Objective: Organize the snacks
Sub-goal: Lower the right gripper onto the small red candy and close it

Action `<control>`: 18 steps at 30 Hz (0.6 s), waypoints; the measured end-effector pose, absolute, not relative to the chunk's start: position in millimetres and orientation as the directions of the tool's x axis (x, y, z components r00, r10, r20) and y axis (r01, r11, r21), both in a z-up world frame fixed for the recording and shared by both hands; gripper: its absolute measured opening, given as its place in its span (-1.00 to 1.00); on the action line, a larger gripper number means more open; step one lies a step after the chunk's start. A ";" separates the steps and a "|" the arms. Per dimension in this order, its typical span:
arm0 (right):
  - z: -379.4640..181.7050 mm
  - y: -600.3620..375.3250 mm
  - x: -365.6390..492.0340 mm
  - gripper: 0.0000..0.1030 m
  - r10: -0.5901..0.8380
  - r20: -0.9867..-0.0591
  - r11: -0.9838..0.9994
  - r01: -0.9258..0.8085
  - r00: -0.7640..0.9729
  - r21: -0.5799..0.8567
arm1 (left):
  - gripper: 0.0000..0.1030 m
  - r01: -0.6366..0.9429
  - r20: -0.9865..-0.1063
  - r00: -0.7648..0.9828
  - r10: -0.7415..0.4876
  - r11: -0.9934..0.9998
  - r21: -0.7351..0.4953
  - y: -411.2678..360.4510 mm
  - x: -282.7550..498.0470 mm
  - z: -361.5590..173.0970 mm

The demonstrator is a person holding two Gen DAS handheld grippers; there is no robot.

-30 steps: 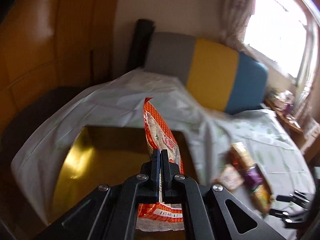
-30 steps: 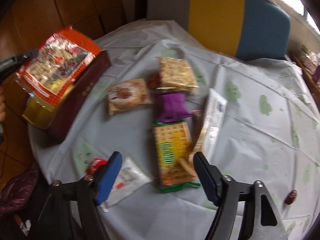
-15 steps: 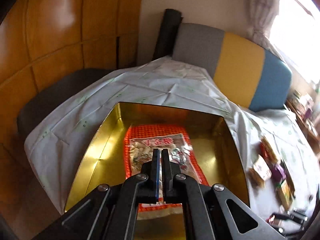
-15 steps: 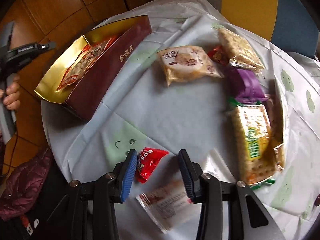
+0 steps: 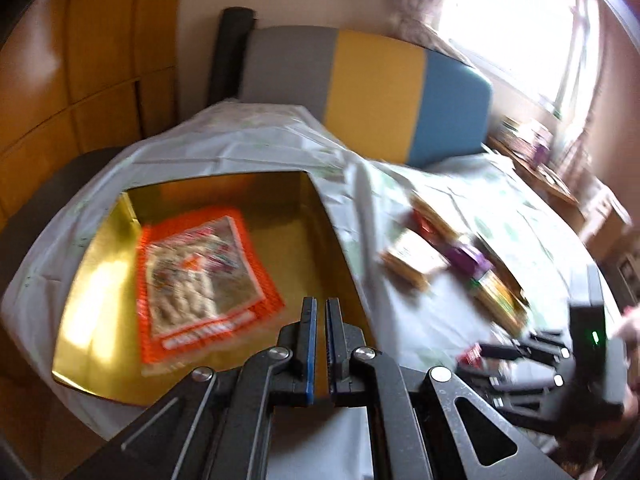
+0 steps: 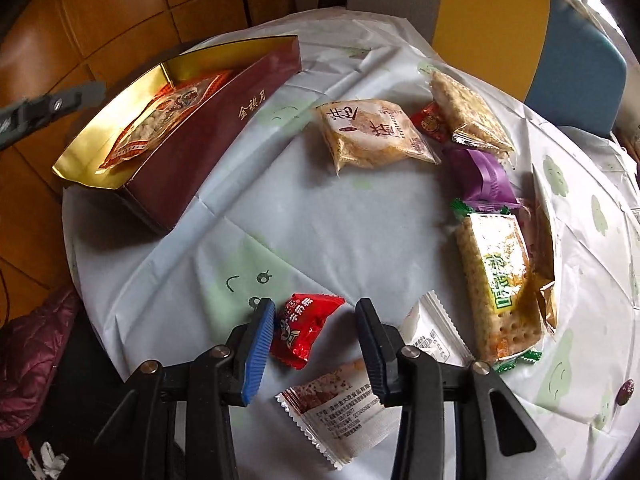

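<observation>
right wrist view alone shows the right gripper, jaws just closing around a red candy at lower centre. left gripper nearly closed, empty; orange packet in the box, left; bare cloth between.

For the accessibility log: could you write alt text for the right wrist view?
The right gripper, jaws just closing, straddles a small red candy wrapper on a white tablecloth. Other snack packets lie scattered to the right; an orange-edged snack bag lies inside a maroon, gold-lined box at left.
</observation>
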State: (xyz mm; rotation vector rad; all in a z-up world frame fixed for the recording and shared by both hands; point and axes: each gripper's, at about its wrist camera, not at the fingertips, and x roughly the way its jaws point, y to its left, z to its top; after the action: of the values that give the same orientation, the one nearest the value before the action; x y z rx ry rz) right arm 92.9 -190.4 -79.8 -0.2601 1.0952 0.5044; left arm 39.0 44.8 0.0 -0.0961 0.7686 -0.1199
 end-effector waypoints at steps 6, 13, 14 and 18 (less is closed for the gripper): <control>-78.9 -194.9 89.2 -0.43 0.259 -0.886 0.872 -0.488 0.384 0.043 | -0.90 0.208 -0.712 0.670 -0.211 0.974 -0.092 10.1 18.5 -17.1; -78.9 -195.9 90.9 -0.43 0.256 -0.894 0.877 -0.477 0.367 0.055 | -0.90 0.289 -0.753 0.617 -0.230 0.956 -0.056 -9.8 11.5 -38.9; -78.8 -195.0 90.3 -0.43 0.250 -0.895 0.877 -0.478 0.369 0.048 | -0.90 0.297 -0.758 0.609 -0.233 0.953 -0.055 -11.1 11.6 -41.4; -79.4 -193.6 88.4 -0.43 0.244 -0.891 0.878 -0.478 0.384 0.034 | -0.90 0.321 -0.775 0.588 -0.232 0.946 -0.040 -17.2 8.2 -52.9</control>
State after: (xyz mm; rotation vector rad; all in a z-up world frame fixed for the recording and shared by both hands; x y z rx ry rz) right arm 88.4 -193.6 -79.4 -0.2446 1.0840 0.4657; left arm 8.2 -17.2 -52.9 0.1084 0.8851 -0.3229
